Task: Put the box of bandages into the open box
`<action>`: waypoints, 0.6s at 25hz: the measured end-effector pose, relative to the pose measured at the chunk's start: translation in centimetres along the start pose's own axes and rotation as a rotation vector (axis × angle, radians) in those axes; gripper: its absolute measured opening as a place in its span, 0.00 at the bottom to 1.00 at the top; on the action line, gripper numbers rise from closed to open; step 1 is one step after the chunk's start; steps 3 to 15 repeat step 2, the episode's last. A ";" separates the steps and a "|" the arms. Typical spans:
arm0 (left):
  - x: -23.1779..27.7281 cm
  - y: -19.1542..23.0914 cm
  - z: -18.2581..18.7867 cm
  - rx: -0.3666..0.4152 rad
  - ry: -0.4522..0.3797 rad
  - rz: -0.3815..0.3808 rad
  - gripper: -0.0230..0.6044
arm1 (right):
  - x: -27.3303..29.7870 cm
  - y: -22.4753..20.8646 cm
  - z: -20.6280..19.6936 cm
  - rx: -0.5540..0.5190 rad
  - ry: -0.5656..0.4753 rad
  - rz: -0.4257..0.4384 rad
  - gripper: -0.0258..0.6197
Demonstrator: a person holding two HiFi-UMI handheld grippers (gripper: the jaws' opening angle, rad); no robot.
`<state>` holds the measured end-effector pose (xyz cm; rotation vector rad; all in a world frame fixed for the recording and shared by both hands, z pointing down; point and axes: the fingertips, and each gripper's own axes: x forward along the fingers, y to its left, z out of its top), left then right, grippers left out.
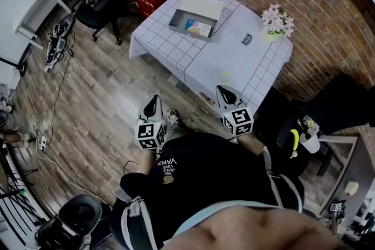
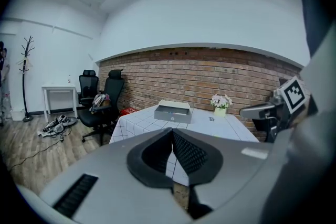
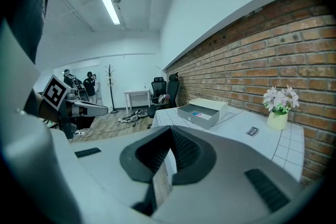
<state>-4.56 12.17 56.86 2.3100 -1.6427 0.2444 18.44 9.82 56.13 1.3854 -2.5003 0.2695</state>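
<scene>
The left gripper [image 1: 153, 100] and the right gripper [image 1: 225, 91] have their jaws together, empty, well apart from the bench [image 1: 258, 61]; the box of bandages [image 1: 198, 26] seems to lie already inside the open box [image 1: 177, 24], far left; I judge the placing done; the next move needs only a check.

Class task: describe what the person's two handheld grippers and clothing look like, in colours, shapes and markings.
Both the left gripper and right gripper have pale grey tapered bodies with black ribbed pads. Each carries a white cube printed with black square markers. The person wears a black top with white lettering.
</scene>
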 end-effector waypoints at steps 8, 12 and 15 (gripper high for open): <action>-0.2 -0.2 0.0 -0.011 -0.005 0.001 0.05 | -0.1 0.1 -0.2 0.001 0.002 0.001 0.04; -0.2 -0.2 0.0 -0.011 -0.005 0.001 0.05 | -0.1 0.1 -0.2 0.001 0.002 0.001 0.04; -0.2 -0.2 0.0 -0.011 -0.005 0.001 0.05 | -0.1 0.1 -0.2 0.001 0.002 0.001 0.04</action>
